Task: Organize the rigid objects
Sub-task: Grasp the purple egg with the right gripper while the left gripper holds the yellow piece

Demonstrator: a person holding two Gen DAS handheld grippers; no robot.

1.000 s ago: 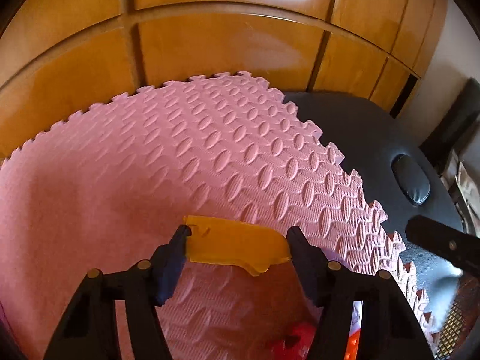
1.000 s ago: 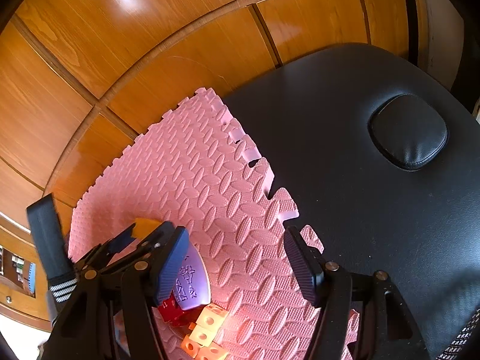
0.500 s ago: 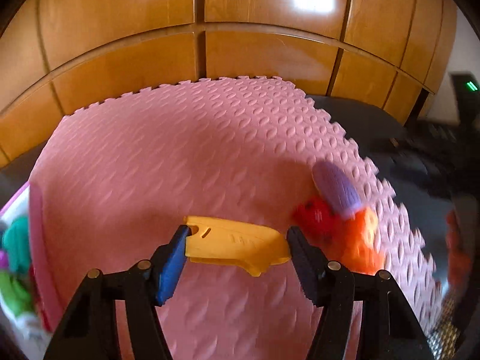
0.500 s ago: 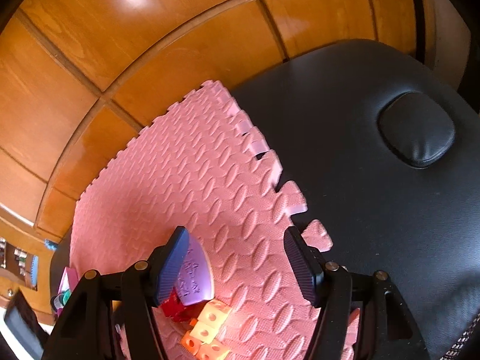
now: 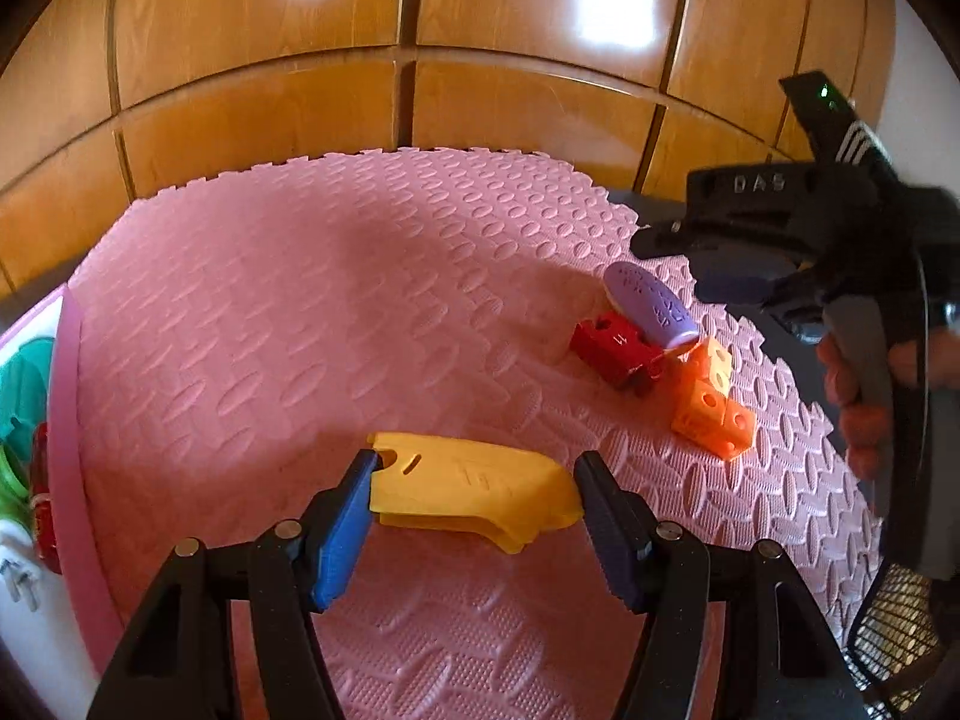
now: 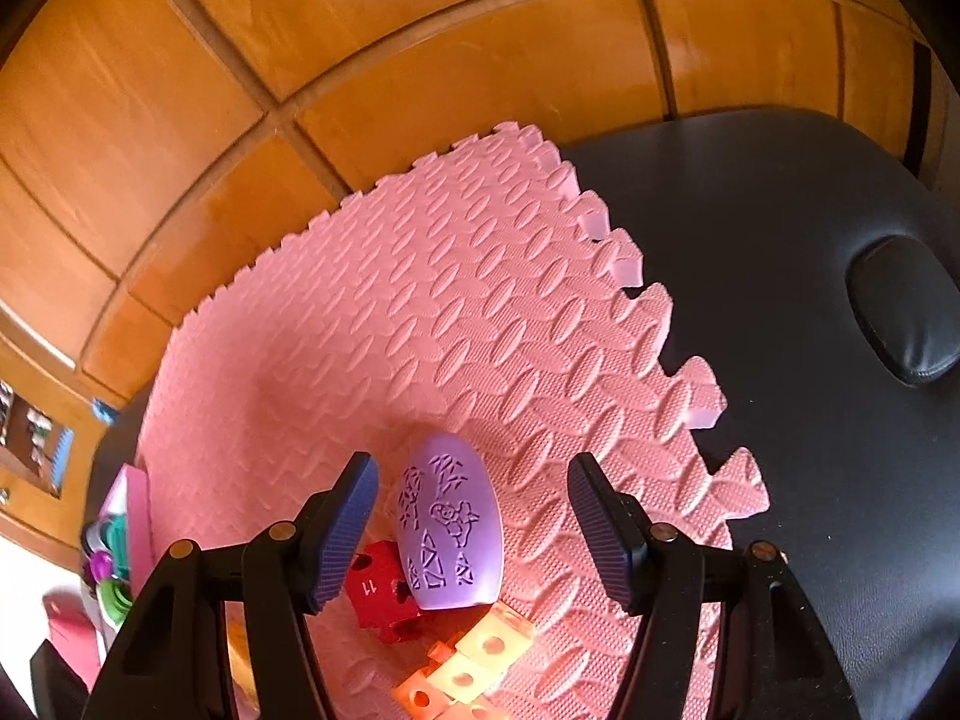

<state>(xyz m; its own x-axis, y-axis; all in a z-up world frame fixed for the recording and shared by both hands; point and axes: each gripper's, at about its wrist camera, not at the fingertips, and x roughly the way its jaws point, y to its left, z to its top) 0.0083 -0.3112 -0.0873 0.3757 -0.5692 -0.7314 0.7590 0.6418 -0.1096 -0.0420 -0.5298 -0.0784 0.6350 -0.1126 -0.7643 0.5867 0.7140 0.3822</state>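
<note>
Left gripper (image 5: 474, 480) clamped on flat yellow plastic piece (image 5: 471, 489) above pink foam mat (image 5: 270, 324), right gripper (image 6: 471, 510) spread open over purple embossed oval shell (image 6: 449, 540) beside red block (image 6: 378, 585).

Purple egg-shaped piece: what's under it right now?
The purple egg-shaped piece lies propped on the red block, which sits on the pink foam mat. Orange cubes lie beside them. The contact beneath the egg is hidden by its body.
</note>
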